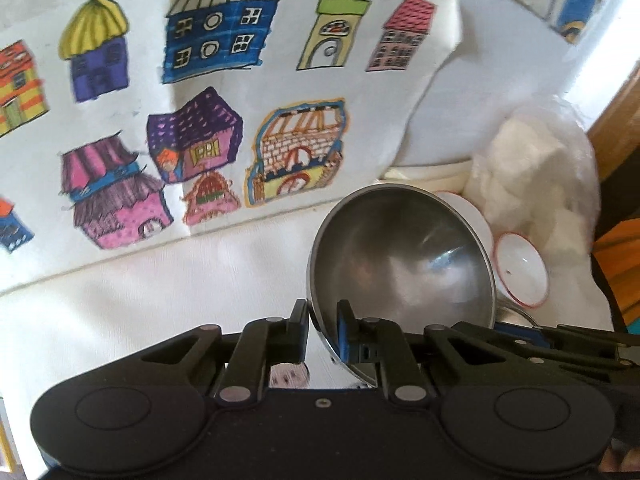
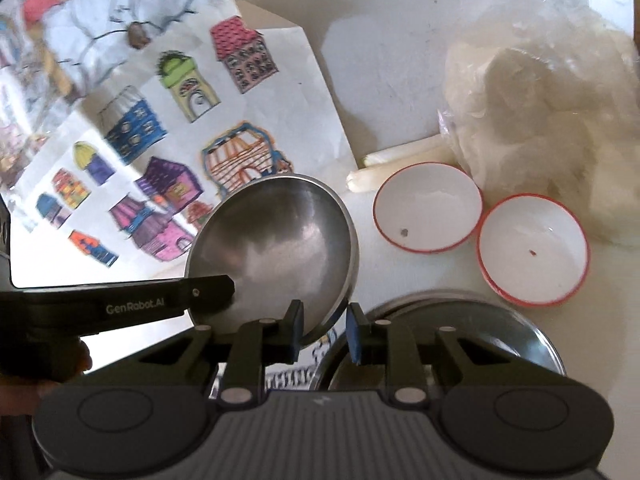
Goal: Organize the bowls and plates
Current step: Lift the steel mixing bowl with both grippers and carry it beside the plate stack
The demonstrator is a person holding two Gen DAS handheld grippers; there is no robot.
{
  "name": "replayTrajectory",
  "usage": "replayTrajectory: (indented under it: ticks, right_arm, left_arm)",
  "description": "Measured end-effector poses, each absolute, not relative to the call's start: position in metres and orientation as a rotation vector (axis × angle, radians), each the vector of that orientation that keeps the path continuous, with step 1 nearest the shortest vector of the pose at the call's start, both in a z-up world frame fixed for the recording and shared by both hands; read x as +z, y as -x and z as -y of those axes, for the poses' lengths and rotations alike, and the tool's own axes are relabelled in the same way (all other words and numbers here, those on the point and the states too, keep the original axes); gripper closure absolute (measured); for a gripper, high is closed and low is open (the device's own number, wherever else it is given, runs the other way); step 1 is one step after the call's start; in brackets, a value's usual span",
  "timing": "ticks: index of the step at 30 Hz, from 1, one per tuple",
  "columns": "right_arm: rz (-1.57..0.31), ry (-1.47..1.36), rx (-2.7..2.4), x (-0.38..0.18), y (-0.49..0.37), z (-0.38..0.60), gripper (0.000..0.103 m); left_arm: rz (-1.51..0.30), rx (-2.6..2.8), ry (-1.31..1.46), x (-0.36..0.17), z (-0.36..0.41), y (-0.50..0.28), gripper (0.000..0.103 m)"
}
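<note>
Both grippers grasp the same steel bowl [image 2: 276,240], which hangs tilted above the table [image 1: 160,300], its hollow facing the cameras. The left gripper [image 1: 323,334] is clenched on the near rim, one pad outside the wall and the blue pad inside. In the right wrist view the right gripper [image 2: 324,334] pinches the bowl's lower right rim edge between its pads, while the left gripper's black finger reaches in from the left across the bowl's near side.

Ahead and to the right of the right gripper two white bowls with red rims [image 2: 428,208] [image 2: 534,250] sit upright, touching each other. Just under its right finger lies a steel plate [image 2: 500,332]. Beyond the white bowls rests a clear bag of white stuffing [image 2: 552,120]. Ahead and left of both grippers spreads a sheet of coloured house drawings [image 1: 160,100]
</note>
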State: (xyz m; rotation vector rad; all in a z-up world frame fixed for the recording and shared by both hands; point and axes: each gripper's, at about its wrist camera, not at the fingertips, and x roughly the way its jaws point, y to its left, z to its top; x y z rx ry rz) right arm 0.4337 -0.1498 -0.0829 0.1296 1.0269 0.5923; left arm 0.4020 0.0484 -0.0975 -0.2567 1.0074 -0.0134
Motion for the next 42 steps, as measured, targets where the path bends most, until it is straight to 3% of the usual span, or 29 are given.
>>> replayTrajectory:
  ticks: [18,42]
  right_arm:
    - [-1.039,-0.102,0.54,-0.057,-0.347,0.249,0.077]
    - [-1.134,-0.219,0.241,-0.081,-0.324,0.412,0.077]
  left_arm:
    - [-1.03,-0.193,0.249,-0.08,0.033,-0.312,0.082]
    - [-1.19,-0.512,0.1,-0.119,0.201,-0.341,0.08]
